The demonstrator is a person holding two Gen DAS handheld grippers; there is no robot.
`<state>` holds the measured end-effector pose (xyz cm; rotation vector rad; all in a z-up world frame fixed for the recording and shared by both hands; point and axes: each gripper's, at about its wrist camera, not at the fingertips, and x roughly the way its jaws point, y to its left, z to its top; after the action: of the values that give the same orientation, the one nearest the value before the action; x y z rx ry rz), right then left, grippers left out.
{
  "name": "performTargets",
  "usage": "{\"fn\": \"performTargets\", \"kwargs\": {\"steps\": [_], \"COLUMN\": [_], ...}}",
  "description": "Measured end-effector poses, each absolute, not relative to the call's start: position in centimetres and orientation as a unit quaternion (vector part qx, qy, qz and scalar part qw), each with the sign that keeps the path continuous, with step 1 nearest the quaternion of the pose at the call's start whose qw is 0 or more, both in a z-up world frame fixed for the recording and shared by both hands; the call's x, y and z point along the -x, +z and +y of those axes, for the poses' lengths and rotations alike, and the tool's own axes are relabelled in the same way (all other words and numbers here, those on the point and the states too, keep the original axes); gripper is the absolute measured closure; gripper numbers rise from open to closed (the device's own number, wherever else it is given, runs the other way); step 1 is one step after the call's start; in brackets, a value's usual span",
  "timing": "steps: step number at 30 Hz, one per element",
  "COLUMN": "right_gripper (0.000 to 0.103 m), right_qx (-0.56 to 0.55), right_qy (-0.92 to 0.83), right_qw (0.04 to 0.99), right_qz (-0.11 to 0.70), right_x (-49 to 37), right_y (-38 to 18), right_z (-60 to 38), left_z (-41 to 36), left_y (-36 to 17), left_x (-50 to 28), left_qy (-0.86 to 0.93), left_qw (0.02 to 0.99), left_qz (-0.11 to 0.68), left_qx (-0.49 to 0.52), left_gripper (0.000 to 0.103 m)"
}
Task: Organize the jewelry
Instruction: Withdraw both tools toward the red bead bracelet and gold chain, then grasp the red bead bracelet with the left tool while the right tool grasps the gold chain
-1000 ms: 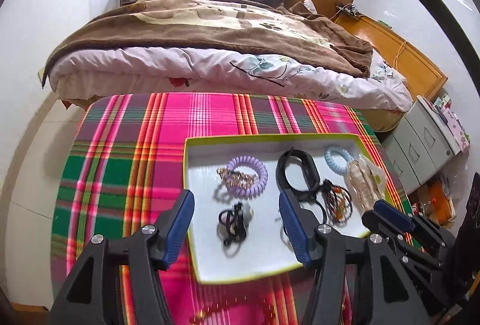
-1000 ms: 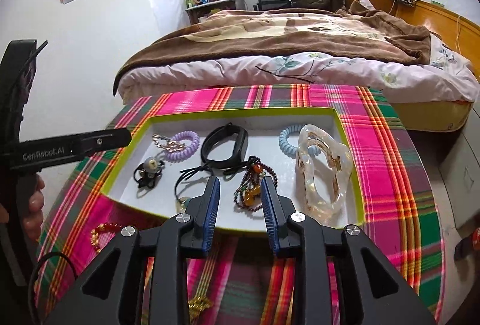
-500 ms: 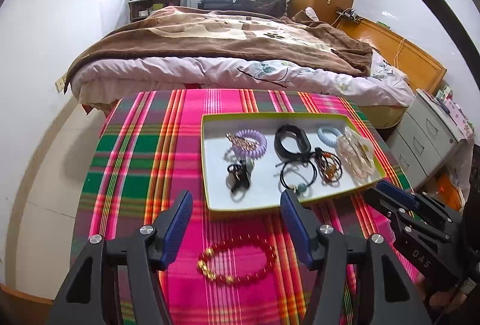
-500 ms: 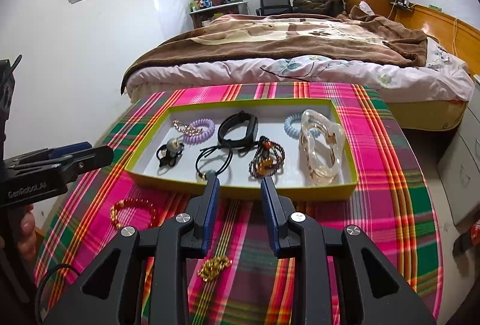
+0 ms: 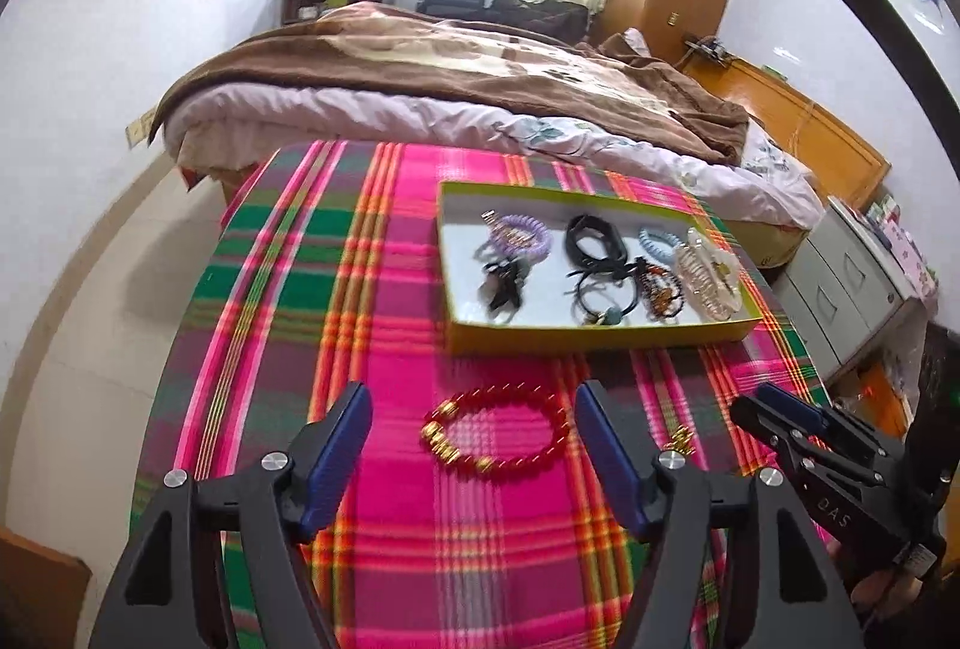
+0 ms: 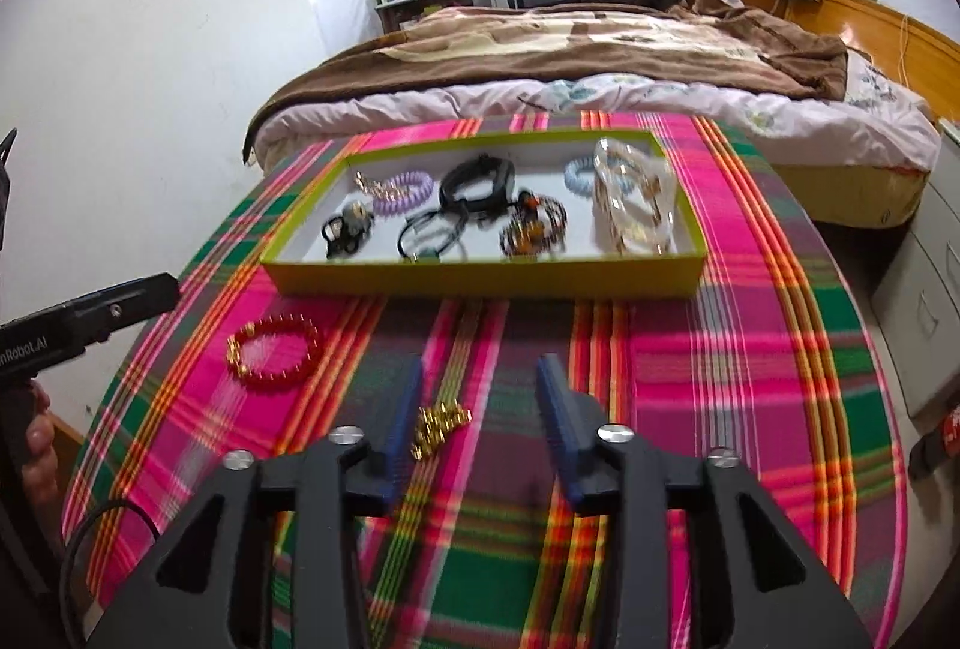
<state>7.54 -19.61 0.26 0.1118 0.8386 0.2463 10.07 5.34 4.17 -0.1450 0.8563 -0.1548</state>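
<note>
While my left hand-held gripper [image 5: 474,418] has just spread wider over the red bead bracelet [image 5: 495,433] on the plaid worktop [image 5: 270,289], the right hand-held gripper [image 6: 477,397], also just widened and empty, frames a gold chain [image 6: 438,424]. "DAS" shows on the right one, "nRobot.AI" on the left. The green-rimmed tray [image 6: 480,280] holds coiled ties.

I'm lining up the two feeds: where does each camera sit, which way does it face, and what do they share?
Left wrist: on the left gripper, tilted down over the red bead bracelet; right gripper at right.
Right wrist: on the right gripper, tilted down over the gold chain; left gripper and a hand at left.
Shared: tray, plaid cloth, bed.
</note>
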Motion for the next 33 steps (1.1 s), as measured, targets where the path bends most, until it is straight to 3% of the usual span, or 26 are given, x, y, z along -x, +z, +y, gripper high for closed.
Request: {"fn": "performTargets", "kwargs": {"steps": [6,27,32,33], "right_gripper": [0.058,0.055,0.087,0.088], "right_qx": [-0.049,0.008,0.017,0.012], "right_qy": [0.116,0.098,0.079,0.081], "right_qw": [0.898,0.889,0.89,0.89], "right_qz": [0.422,0.448,0.448,0.448], "right_x": [-7.3,-8.2,-8.1,-8.1], "right_y": [-0.9,-2.4,-2.3,-2.3], "right_z": [-19.0,-14.7,-15.4,-15.7], "left_z": [7.1,10.0,9.8,9.7], "left_y": [2.9,-0.1,-0.9,-1.0], "left_x": [-9.0,-8.3,-9.1,-9.3], "left_qy": [-0.068,-0.053,-0.056,-0.056], "left_qw": [0.901,0.887,0.88,0.878], "left_qz": [0.417,0.442,0.455,0.458], "left_qx": [0.095,0.124,0.128,0.128], "left_gripper": [0.026,0.025,0.025,0.025]}}
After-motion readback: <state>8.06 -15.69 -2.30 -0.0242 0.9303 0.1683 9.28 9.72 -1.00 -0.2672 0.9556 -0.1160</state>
